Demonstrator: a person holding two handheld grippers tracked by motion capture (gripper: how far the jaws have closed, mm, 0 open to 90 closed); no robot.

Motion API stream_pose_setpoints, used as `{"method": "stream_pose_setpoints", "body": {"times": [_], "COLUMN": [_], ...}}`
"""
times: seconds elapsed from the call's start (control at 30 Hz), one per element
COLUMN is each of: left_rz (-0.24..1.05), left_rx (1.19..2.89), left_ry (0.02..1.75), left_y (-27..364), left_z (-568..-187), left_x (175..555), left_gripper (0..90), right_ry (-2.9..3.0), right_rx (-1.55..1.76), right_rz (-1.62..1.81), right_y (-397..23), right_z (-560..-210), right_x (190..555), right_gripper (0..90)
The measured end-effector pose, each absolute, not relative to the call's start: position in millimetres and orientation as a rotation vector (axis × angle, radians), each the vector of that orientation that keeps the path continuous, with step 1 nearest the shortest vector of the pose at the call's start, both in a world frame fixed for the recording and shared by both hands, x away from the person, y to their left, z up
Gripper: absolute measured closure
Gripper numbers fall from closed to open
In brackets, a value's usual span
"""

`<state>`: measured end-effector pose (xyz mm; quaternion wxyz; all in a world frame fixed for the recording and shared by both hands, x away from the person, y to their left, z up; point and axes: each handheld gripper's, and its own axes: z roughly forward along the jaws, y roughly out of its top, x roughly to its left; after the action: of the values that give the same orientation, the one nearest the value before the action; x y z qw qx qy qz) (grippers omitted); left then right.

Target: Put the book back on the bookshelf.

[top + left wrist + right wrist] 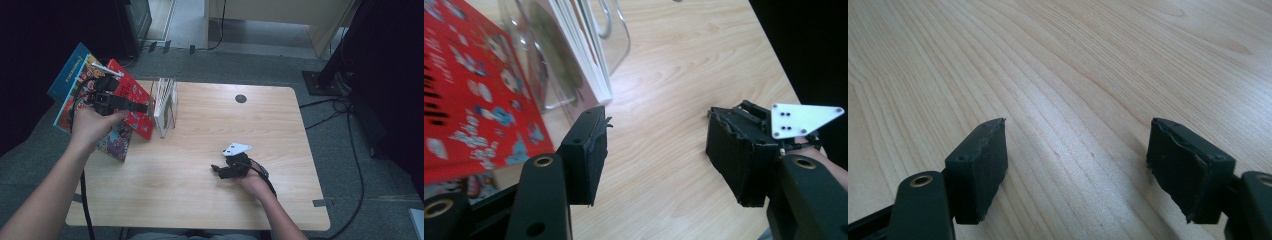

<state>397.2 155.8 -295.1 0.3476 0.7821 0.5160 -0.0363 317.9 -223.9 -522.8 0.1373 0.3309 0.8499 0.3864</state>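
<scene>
My left gripper (pixel 143 106) is raised over the table's left end, in front of a red picture book (pixel 134 95). Its jaws stand open with bare wood between them (pixel 659 155). The red book (pixel 469 85) lies just outside the left pad (pixel 584 150), and I cannot tell if they touch. Beside it stands a clear plastic rack (pixel 167 107) holding thin white-edged books (pixel 579 55). My right gripper (pixel 218 171) rests low on the table (pixel 280 130) toward the front right, its jaws open and empty (pixel 1078 160) over the wood grain (pixel 1073 65).
A blue-covered book (pixel 70 75) and a colourful one (pixel 116 141) lean behind and below the red book, overhanging the table's left edge. A dark round grommet (pixel 241 98) sits near the far edge. Cables (pixel 350 130) run across the floor at right.
</scene>
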Motion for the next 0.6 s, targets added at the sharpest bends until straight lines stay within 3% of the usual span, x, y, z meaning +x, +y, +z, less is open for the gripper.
{"method": "stream_pose_setpoints", "body": {"times": [0.6], "left_rz": [-0.167], "left_rx": [2.089], "left_ry": [1.250], "left_y": [130], "left_z": [-361], "left_x": [369], "left_gripper": [42.3], "right_ry": [2.459], "right_rx": [0.958], "right_rz": [1.118], "right_y": [-224], "right_z": [-523], "right_x": [318], "right_gripper": [24.0]}}
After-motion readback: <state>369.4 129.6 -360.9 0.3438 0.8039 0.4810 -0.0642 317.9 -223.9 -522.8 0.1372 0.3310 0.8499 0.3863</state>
